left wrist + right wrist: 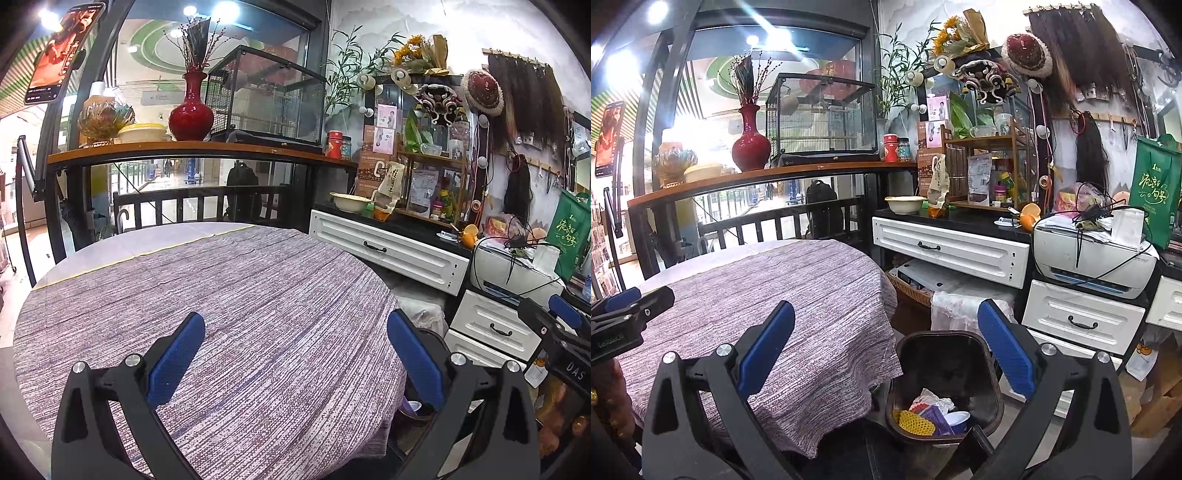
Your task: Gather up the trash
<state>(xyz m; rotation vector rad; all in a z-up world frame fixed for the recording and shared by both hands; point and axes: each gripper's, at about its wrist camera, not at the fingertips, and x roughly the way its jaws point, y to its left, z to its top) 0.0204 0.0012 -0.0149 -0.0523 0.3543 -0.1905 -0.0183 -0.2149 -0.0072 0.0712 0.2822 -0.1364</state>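
"DAS" on right tool; "1" on green bag.

Round table under striped cloth; white drawers beside—bright, perhaps glass-fronted, corridor behind.

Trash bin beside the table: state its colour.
Dark brown, nearly black. The trash bin shows best in the right wrist view, with trash at its bottom.

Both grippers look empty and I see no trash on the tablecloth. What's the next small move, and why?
Probably pull the right gripper back from above the bin. Its jaws are open and empty, a yellow net and wrappers already lie inside, and the left gripper hangs open over bare tablecloth.
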